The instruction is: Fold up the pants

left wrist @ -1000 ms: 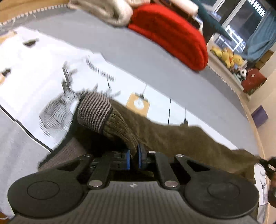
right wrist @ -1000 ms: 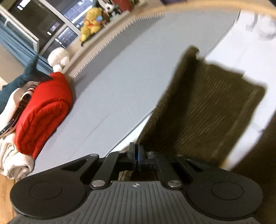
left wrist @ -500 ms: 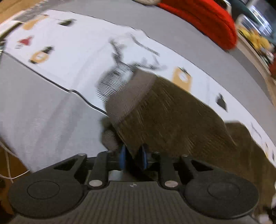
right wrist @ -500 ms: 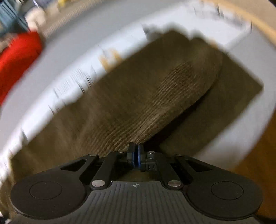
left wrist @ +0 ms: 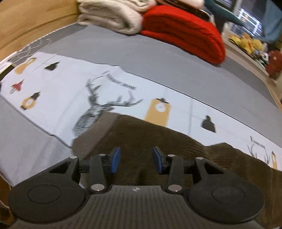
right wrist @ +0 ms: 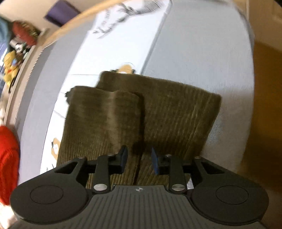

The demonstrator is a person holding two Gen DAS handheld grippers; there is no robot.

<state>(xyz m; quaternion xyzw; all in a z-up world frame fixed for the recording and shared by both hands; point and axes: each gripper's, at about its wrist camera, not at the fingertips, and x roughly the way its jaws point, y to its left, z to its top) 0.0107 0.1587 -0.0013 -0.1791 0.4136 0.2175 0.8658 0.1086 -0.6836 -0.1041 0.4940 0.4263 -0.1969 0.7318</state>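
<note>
Right wrist: hand-held gripper [right wrist: 139, 159] just opening above folded pants [right wrist: 141, 114]

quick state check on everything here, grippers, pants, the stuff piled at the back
left gripper: jaws just opened, apart, nothing pinched
right gripper: jaws just opened, apart, nothing pinched
pants: released, lying folded over on the bed, one layer on another
printed sheet: spread flat under the pants
red blanket: folded, at the back
cream blanket: folded, beside the red one

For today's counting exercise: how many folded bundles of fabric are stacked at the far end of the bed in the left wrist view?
2: a cream blanket on the left and a red blanket beside it on the right. More may lie beyond the frame's top edge.
</note>
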